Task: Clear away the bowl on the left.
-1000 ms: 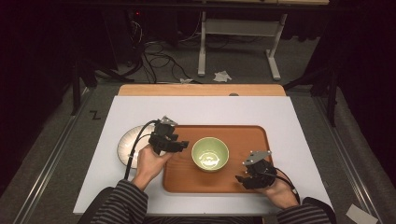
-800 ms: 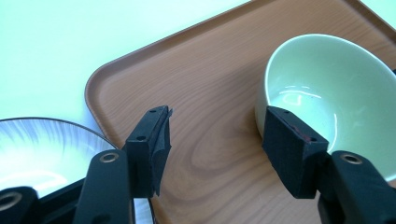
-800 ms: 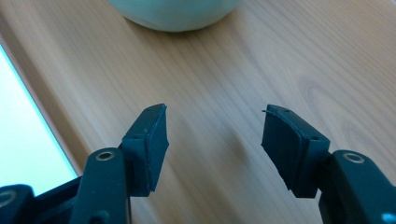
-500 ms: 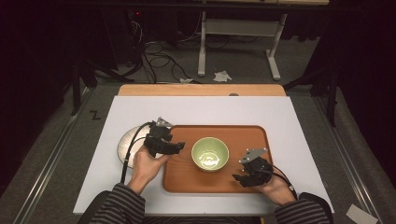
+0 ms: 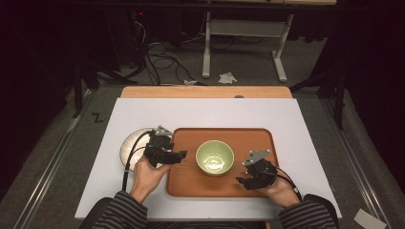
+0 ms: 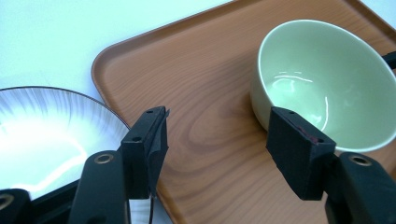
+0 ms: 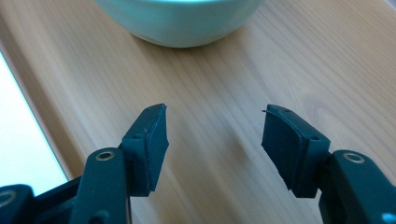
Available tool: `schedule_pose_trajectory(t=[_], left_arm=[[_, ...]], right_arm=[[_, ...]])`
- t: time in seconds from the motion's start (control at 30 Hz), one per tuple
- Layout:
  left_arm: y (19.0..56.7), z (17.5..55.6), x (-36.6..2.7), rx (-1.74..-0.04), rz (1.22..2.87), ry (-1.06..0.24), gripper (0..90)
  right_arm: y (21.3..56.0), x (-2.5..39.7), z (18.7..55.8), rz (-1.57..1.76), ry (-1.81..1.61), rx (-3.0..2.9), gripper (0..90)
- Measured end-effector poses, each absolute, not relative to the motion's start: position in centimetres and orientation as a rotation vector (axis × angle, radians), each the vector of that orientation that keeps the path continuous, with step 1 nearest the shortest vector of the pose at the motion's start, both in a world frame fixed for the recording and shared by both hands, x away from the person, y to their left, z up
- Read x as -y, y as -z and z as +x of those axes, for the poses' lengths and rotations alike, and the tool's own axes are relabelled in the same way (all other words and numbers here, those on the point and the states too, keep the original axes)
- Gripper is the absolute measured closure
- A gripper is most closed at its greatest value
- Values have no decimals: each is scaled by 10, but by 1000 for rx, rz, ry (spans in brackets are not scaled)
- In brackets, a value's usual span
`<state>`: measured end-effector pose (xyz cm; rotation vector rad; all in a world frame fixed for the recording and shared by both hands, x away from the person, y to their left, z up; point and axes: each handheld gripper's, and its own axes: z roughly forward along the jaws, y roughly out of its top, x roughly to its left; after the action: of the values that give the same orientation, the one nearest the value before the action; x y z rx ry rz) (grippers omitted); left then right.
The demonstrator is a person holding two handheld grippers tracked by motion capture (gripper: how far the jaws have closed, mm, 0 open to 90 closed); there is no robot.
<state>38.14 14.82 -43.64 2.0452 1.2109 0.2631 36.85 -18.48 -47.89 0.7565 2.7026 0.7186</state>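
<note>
We've pulled both grippers back from the bowl (image 5: 215,157) w/ nothing held: left gripper (image 5: 180,155) and right gripper (image 5: 242,180) both released, bowl left on tray (image 5: 253,138).

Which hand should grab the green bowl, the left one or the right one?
Probably the left. The left gripper is open and aimed toward the bowl, whose rim sits just past one jaw in its view. The right gripper is open too, but lower, nearer the tray edge.

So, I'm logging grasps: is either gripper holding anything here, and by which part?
Nothing is held. The left gripper and the right gripper both stand open with empty jaws over the tray, near the green bowl.
</note>
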Motion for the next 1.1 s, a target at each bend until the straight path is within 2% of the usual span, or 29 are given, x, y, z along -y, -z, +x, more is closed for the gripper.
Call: schedule_pose_trajectory(t=[0.37, 0.63, 1.1], left_arm=[[436, 370, -149, -1202, 2062, -276, 405], [437, 359, -148, -1188, 2106, -339, 382], [444, 351, -146, -1186, 2097, -287, 381]], right_arm=[[479, 184, 368, 759, -710, -2707, 419], [480, 184, 368, 754, -706, -2711, 418], [480, 184, 368, 756, -699, -2718, 417]])
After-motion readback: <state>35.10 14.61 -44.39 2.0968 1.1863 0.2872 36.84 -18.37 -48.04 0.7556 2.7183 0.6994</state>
